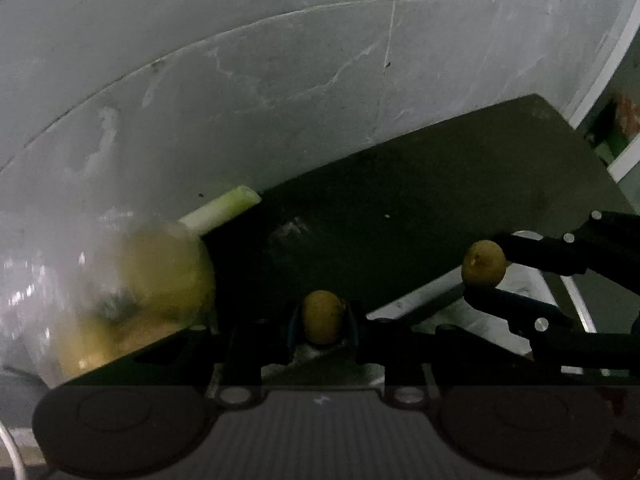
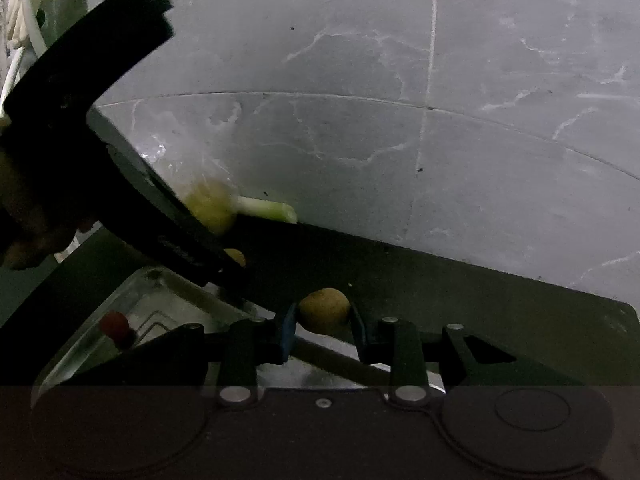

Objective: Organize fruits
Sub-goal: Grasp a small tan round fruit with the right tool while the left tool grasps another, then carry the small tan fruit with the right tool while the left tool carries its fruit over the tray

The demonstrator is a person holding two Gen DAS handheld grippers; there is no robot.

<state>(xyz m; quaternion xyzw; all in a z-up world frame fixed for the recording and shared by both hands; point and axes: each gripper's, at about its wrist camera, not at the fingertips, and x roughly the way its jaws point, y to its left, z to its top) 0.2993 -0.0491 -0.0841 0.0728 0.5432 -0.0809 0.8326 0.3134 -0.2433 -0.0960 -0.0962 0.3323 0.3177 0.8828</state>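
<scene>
My left gripper (image 1: 323,318) is shut on a small round yellow-brown fruit (image 1: 322,312). To its right, my right gripper (image 1: 482,276) pinches a second small fruit (image 1: 483,266). In the right wrist view the right gripper (image 2: 324,314) is shut on that fruit (image 2: 324,307), and the left gripper (image 2: 234,262) reaches in from the left with its fruit (image 2: 237,257) half hidden. A blurred clear bag of yellowish fruit (image 1: 156,280) (image 2: 210,206) with a pale green stalk (image 1: 224,210) (image 2: 266,209) lies at the dark mat's edge.
A dark mat (image 1: 440,200) (image 2: 460,292) lies on grey marble floor tiles (image 1: 280,60). Under both grippers sits a shiny metal tray (image 2: 168,304) with a small red fruit (image 2: 116,326) in it. A hand (image 2: 24,220) holds the left gripper.
</scene>
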